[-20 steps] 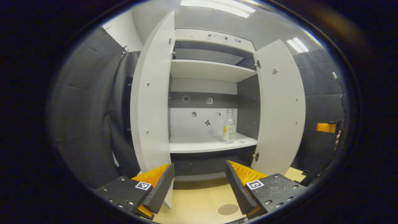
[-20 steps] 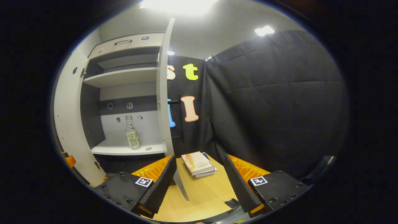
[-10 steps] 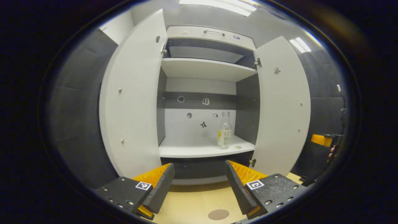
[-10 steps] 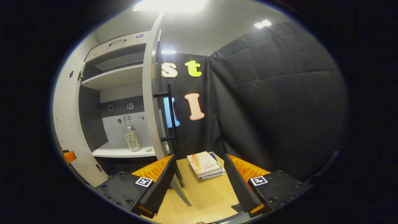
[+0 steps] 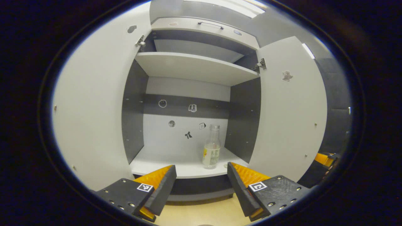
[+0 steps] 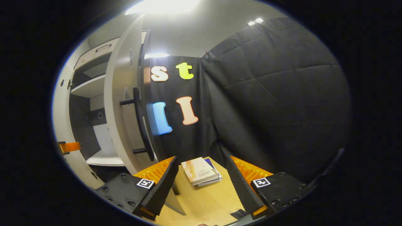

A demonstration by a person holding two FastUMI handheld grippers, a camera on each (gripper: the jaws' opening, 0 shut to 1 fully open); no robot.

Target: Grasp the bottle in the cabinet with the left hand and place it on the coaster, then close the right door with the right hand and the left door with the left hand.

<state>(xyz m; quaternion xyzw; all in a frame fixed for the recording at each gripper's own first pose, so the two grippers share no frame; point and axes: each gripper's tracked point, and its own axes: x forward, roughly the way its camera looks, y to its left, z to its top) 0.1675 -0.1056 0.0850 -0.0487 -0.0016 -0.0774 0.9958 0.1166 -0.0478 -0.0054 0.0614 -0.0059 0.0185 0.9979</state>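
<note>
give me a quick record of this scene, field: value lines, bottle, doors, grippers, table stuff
bottle: clear bottle upright on the lower shelf, right side, ungrasped
cabinet doors: left door and right door both open
upper shelf: upper shelf bare
left gripper: left gripper open, in front of the shelf, short of the bottle
right gripper: right gripper open, over the wooden table, beside the right door's handle
table items: books stacked ahead of the right gripper

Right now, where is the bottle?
In the left gripper view, the bottle stands upright on the cabinet's lower shelf, toward its right side, near the dark right inner wall.
</note>
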